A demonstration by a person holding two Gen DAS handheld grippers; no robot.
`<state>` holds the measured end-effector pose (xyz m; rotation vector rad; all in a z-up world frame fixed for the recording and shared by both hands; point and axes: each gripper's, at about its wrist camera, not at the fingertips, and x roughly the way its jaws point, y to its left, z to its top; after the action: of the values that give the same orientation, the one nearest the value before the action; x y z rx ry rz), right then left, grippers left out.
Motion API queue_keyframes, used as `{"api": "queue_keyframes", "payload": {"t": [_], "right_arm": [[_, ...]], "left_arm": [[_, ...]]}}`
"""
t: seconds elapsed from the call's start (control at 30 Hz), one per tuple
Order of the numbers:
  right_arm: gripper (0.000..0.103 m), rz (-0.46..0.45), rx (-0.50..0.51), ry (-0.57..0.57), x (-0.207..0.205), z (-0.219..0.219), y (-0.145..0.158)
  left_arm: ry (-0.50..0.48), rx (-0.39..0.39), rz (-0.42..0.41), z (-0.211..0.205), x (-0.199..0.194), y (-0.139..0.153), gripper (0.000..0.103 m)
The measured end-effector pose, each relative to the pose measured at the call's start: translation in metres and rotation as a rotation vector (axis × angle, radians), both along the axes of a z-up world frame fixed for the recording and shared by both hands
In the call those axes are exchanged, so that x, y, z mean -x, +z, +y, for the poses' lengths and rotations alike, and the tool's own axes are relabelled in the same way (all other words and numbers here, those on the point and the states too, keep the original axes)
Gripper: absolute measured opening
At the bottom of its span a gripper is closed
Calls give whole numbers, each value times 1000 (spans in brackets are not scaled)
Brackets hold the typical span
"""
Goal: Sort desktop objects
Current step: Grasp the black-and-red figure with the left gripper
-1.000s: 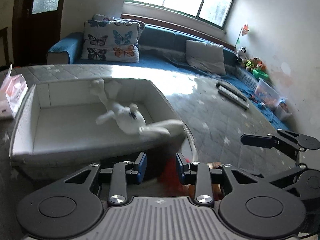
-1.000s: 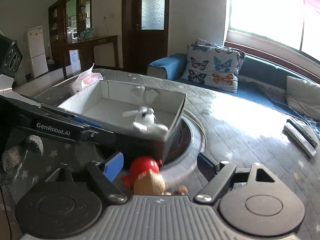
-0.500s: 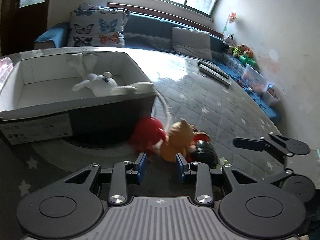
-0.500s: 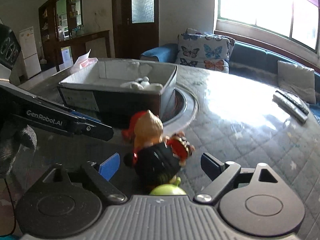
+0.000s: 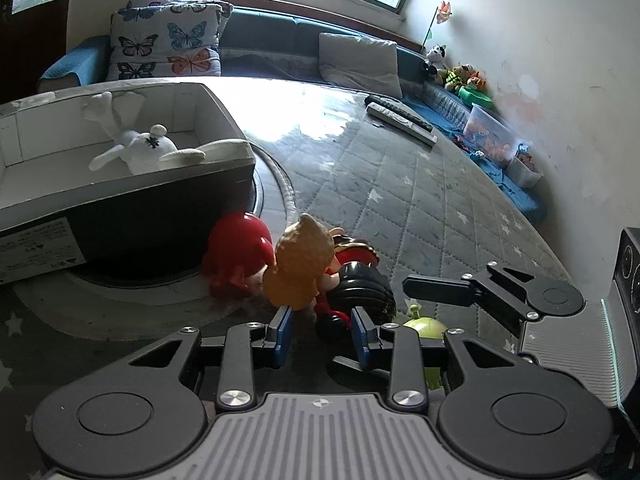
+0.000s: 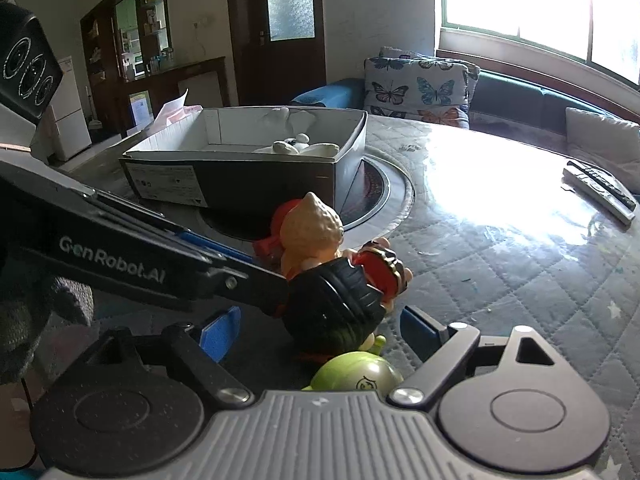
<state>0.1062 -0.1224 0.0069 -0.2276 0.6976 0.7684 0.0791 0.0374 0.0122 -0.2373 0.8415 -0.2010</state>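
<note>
Both cameras have dropped toward the toy cluster since a second ago, so the figures now fill the lower centre of each view.

We see the open white-lined cardboard box (image 5: 120, 184) at upper left holding the white plush rabbit (image 5: 136, 146), so that much lies sorted. Outside it on the grey quilted star-print tabletop (image 5: 400, 200) lie the red round-headed figure (image 5: 236, 248), the tan-haired black-clad doll (image 5: 304, 264) and the small green alien toy (image 6: 356, 372).

Our left gripper (image 5: 320, 334) stands narrowly open around the doll's legs; our right gripper (image 6: 320, 330) gapes wide, gripping nothing.

Only the right view shows the gloved hand (image 6: 24, 320); only the left shows the red figure whole.
</note>
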Motion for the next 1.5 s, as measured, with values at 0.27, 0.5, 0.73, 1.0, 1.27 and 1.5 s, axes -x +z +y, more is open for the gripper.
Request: {"api": "queue_keyframes", "payload": {"t": [0.27, 0.5, 0.73, 1.0, 1.27, 1.5], "right_arm": [[82, 25, -3, 9, -9, 3, -2], [78, 34, 4, 2, -11, 5, -5], [76, 43, -4, -10, -13, 3, -7], [74, 44, -17, -37, -14, -4, -9], [63, 53, -40, -50, -15, -12, -11], [64, 65, -59, -52, -18, -15, -11]], "left_arm": [[-14, 32, 9, -2, -6, 0, 35], [-25, 53, 24, -5, -8, -3, 37], [-36, 74, 39, -7, -11, -6, 40], [-39, 117, 52, -7, -14, -8, 41], [-27, 208, 81, 2, -19, -12, 41], [0, 283, 112, 14, -22, -15, 40]]}}
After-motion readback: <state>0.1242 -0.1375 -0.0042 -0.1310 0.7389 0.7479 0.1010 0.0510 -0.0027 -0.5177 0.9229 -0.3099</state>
